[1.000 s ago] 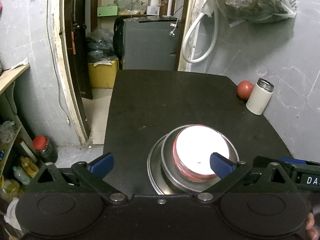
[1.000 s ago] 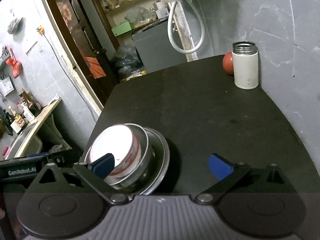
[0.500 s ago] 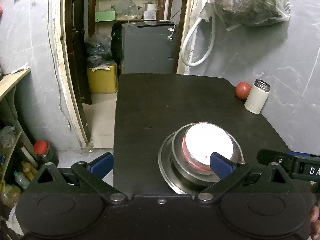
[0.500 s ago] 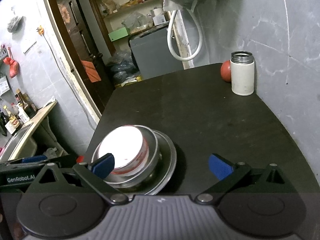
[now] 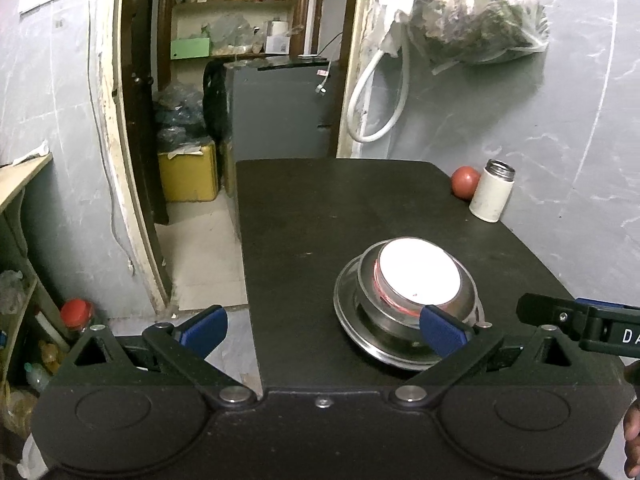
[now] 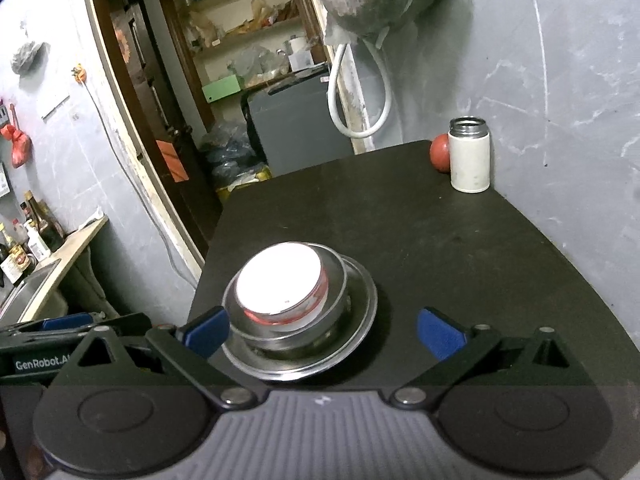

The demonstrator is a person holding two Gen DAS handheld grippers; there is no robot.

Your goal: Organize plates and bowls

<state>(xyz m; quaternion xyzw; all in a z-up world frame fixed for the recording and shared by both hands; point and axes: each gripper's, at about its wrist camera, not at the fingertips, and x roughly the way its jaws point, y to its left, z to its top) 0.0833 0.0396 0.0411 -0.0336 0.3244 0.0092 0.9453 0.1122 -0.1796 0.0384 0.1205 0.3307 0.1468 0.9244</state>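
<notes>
Stacked red-and-white bowl (image 6: 282,285), steel bowl (image 6: 336,312) and round steel plate (image 6: 362,336) sit on the black table (image 6: 460,260), at 11 o'clock of the wide-open, empty right gripper (image 6: 322,330); the left gripper (image 5: 322,326), equally wide and empty, has them at 1 o'clock.

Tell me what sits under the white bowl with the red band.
The white bowl sits nested in a steel bowl, which rests on a steel plate. Anything between them is hidden.
</notes>
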